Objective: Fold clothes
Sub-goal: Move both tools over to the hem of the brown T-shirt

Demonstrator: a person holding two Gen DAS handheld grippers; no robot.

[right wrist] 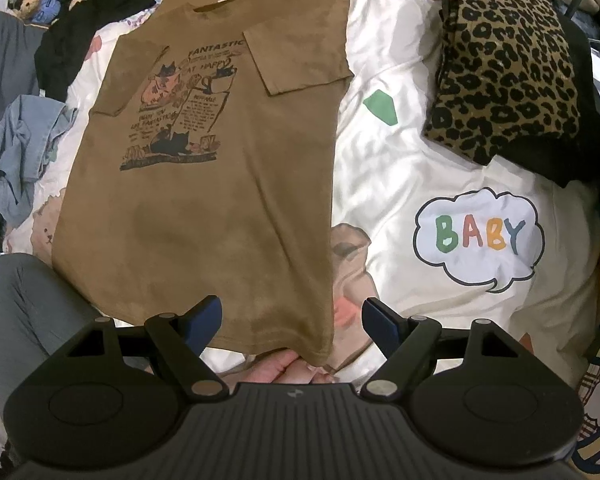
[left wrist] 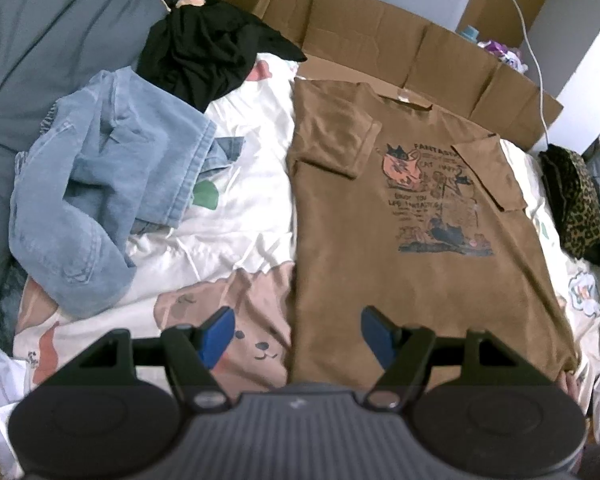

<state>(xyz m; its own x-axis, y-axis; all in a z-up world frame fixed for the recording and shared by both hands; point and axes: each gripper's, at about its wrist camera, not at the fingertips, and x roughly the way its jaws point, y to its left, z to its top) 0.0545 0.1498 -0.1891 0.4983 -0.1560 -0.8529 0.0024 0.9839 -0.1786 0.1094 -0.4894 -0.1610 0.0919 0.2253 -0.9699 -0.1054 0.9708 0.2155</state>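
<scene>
T-shirt (left wrist: 380,240) flat, sleeves folded in | left claw (left wrist: 298,336) wide over hem | right claw (right wrist: 292,324) wide

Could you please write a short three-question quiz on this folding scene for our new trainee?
1. True or false: both sleeves of the brown T-shirt are already folded in over its front.
2. Which garment lies folded to the right of the T-shirt in the right wrist view? A) jeans B) leopard-print piece C) black top
3. Fill in: the jaws of the left gripper and right gripper are both ____.

Key
1. True; both sleeves lie flat on the chest.
2. B, the leopard-print piece; the jeans and black top lie crumpled on the other side.
3. Open, with the T-shirt's hem corners below them.
</scene>
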